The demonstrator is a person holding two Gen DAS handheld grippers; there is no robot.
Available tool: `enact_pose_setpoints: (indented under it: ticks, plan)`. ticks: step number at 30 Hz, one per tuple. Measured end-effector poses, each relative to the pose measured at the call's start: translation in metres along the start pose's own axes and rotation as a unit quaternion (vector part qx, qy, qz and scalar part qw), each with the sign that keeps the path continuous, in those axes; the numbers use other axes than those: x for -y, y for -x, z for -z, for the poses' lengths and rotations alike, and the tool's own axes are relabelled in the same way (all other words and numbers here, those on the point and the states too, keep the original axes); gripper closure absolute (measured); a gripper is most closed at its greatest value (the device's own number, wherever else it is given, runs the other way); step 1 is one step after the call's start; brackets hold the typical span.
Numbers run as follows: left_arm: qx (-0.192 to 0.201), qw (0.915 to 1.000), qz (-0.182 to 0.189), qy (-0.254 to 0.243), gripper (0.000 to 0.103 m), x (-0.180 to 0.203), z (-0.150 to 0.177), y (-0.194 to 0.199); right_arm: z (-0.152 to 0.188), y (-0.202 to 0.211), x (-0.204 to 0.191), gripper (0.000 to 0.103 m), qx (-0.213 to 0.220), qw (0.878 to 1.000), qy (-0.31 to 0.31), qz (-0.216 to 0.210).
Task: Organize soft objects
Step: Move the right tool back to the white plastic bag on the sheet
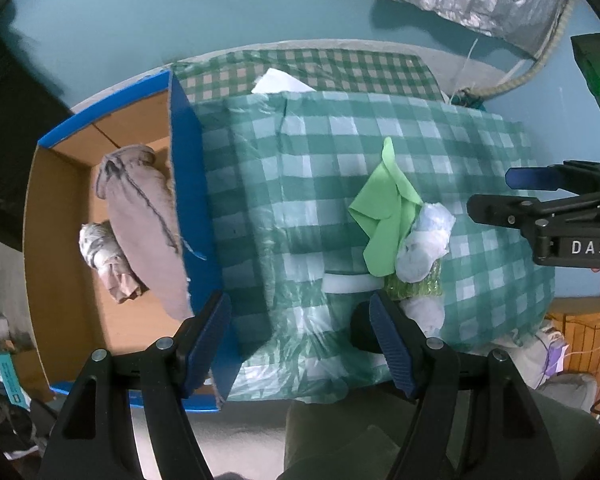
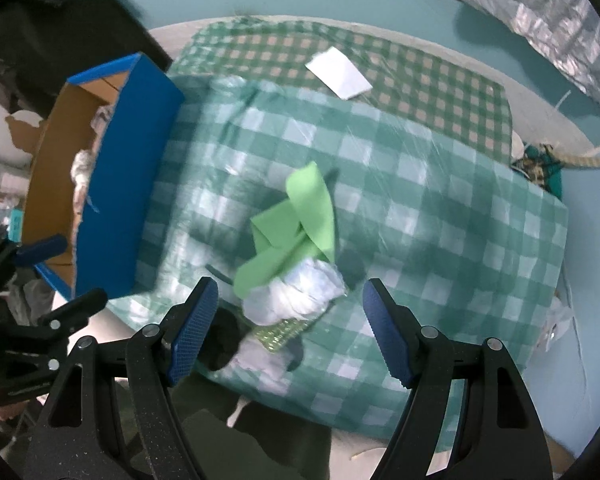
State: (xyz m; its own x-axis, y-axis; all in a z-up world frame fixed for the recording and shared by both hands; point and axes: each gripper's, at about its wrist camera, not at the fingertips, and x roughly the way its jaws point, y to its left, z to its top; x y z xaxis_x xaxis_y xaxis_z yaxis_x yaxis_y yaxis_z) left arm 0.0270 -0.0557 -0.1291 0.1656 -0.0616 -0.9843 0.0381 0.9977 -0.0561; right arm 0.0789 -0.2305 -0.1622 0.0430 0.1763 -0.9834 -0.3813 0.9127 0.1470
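While you look through the left wrist view, your left tongs [image 1: 300,340] stand apart with nothing between them, over the near edge of the checked tabletop [image 1: 480,152]. The soft pile sits right of centre: a green cloth [image 1: 384,208] lying against a white bundle [image 1: 428,240], with a glittery green piece [image 1: 416,286] tucked under it. All should be light, limp and crushable, so pinch the cloth where its folds bunch. The blue box [image 1: 188,184] at left already holds a grey cloth [image 1: 140,216] and a pale wad [image 1: 100,248]. The right tongs [image 1: 512,196] enter from the right edge, mostly cut off

In the right wrist view, your right tongs [image 2: 290,332] are likewise spread and empty, with the white bundle just beyond them. Motion blur smears the pile, and what the dark and pale lumps nearest you are, you cannot tell
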Motion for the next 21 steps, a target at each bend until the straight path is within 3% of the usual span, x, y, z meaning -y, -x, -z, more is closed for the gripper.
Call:
enact_pose_setpoints:
  ticks: [21]
  plan:
    - [-0.046,0.9987,0.017,0.013,0.03,0.013,0.001,-0.06,0.01,-0.081,0.014,0.028,-0.055,0.998,-0.037,-0.002]
